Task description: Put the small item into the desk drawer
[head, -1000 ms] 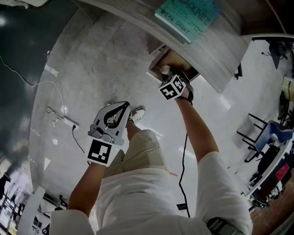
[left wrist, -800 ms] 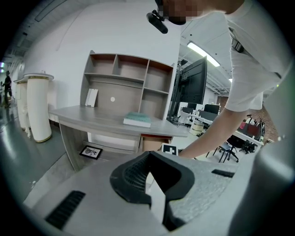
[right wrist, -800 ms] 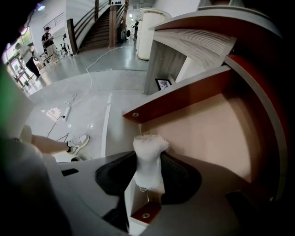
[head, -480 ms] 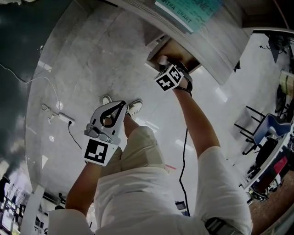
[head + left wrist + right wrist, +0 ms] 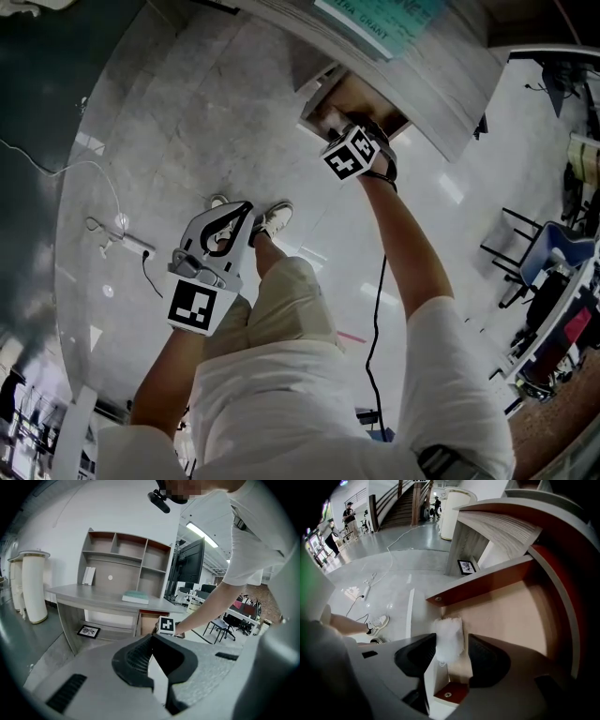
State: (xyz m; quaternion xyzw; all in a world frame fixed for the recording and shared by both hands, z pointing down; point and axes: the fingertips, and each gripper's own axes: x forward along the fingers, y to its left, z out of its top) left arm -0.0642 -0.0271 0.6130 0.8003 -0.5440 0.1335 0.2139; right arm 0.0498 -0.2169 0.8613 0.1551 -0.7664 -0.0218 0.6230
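The desk drawer [image 5: 361, 101] stands pulled out from under the grey desk [image 5: 441, 89]; its tan floor [image 5: 506, 606] fills the right gripper view. My right gripper [image 5: 334, 124] reaches over the drawer's near corner. A small white fuzzy item [image 5: 449, 637] hangs between its jaws, which are opening; the left pad is at its edge and the right pad stands clear of it. My left gripper [image 5: 246, 209] hangs low over the floor near the person's knee, tips together and holding nothing [image 5: 152, 641].
A teal book [image 5: 375, 19] lies on the desk top. A power strip and cable [image 5: 131, 246] lie on the floor at left. Chairs [image 5: 534, 272] stand at right. A framed picture [image 5: 88, 631] sits under the desk, a shelf unit [image 5: 126, 559] on it.
The right gripper has stayed at the drawer mouth, shifting only slightly. The left gripper has drifted a little to the left and down.
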